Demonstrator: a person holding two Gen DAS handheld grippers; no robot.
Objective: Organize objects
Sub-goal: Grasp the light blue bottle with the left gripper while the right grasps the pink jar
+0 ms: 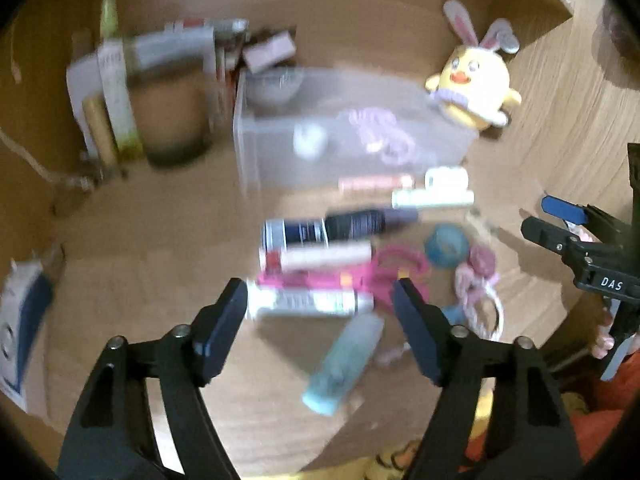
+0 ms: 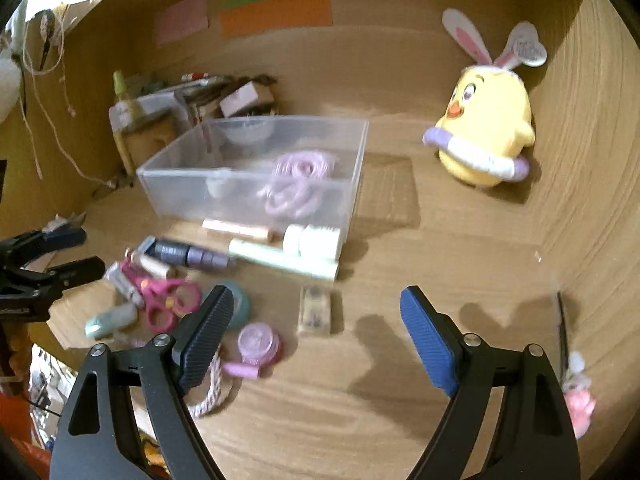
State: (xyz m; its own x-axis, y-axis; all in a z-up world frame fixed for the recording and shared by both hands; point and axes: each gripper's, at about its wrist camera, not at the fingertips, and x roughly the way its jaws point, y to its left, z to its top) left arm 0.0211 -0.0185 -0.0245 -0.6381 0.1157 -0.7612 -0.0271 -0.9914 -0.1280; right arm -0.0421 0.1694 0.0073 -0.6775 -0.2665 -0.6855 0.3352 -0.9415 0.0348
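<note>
Both tools hang over our wooden bench (image 2: 400, 420) with nothing in them: our left tool (image 1: 320, 300) and our right tool (image 2: 316, 312) each have their fingers wide apart. We see a clear plastic box (image 2: 248, 196) farther back, holding a pile of light purple loops (image 2: 296, 184) and a small white round thing (image 2: 218, 186). Tubes, sticks and pink scissors (image 2: 168, 300) lie loose between the box and our tools. Beside them a yellow chick plush toy (image 2: 484, 136) stands.
</note>
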